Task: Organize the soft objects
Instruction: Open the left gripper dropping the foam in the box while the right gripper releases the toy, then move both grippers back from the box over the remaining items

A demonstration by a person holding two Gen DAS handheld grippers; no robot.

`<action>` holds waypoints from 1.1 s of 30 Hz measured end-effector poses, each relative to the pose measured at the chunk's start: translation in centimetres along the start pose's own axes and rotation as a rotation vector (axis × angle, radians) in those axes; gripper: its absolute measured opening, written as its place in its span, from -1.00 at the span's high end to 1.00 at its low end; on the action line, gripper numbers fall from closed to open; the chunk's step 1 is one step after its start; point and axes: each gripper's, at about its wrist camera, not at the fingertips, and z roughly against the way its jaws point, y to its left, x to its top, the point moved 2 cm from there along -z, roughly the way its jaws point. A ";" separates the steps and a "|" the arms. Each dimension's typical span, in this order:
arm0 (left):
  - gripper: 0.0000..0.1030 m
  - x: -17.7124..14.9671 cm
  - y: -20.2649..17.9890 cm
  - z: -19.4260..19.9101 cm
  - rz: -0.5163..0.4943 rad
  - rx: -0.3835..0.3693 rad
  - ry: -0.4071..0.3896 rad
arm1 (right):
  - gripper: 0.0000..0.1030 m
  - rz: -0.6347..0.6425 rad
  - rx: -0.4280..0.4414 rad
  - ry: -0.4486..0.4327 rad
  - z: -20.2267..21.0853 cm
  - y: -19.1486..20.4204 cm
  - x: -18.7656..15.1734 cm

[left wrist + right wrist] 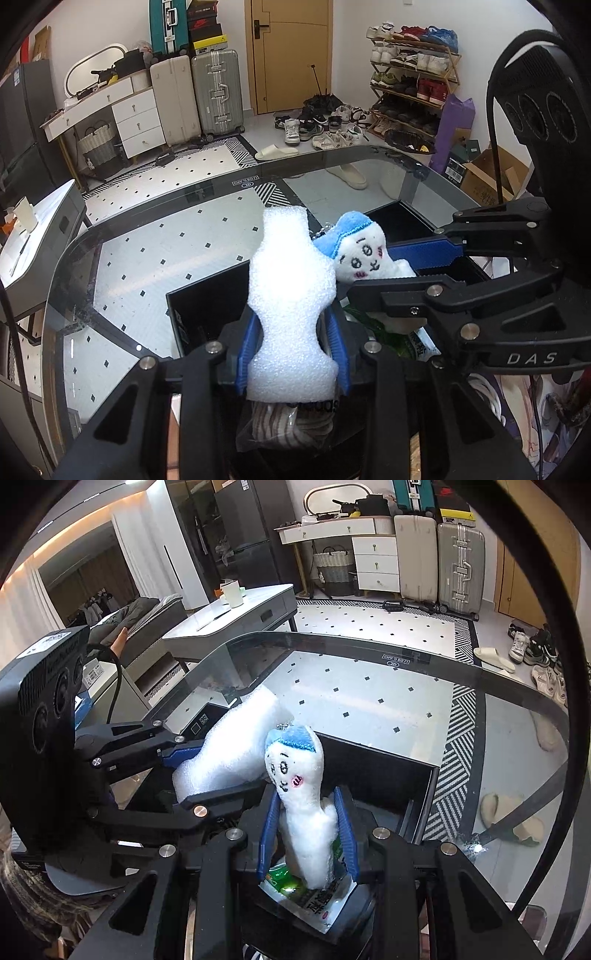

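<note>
My left gripper is shut on a white foam piece, squeezed at its waist and held above a black box. It also shows in the right wrist view. My right gripper is shut on a white plush toy with a blue cap, held upright over the black box. In the left wrist view the plush sits right beside the foam, touching it, with the right gripper coming in from the right.
The box stands on a glass table. Inside it lie a green-and-white packet and a clear bag of striped fabric. A grey side table stands beyond the glass edge. Shoes and suitcases line the far floor.
</note>
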 end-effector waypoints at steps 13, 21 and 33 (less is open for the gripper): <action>-0.20 0.1 0.7 1.0 0.021 0.001 -0.017 | 0.39 -0.025 0.002 -0.019 0.9 -0.2 -0.6; -0.56 -0.3 0.5 2.5 0.019 0.003 -0.047 | 0.06 -0.032 -0.008 -0.042 2.8 0.0 -1.4; -0.91 -1.6 0.8 4.8 0.042 0.023 -0.072 | -0.59 -0.054 -0.001 -0.075 5.5 0.3 -2.8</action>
